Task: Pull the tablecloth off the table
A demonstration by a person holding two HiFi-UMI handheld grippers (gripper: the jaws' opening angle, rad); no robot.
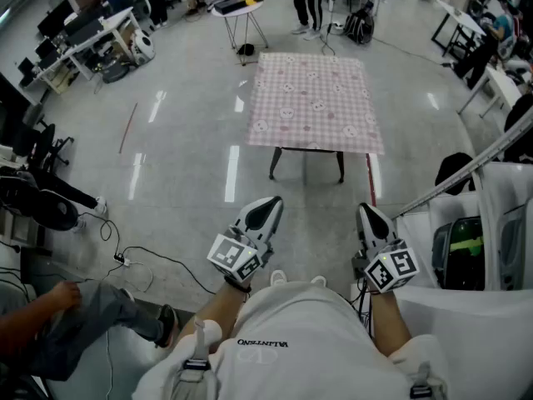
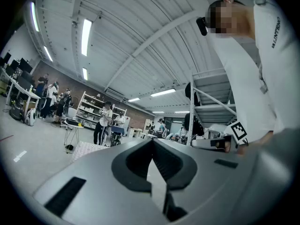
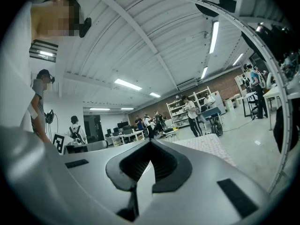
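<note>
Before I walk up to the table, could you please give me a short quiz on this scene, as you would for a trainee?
1. True or false: the pink checked tablecloth lies spread over the table.
2. The left gripper is: A) clamped on the cloth's edge; B) shut on nothing, short of the table; C) open above the tabletop.
3. Fill in: in the head view, the small round side table stands beyond the tablecloth's far ___ corner.
Key: 1 true; 2 B; 3 left.
</note>
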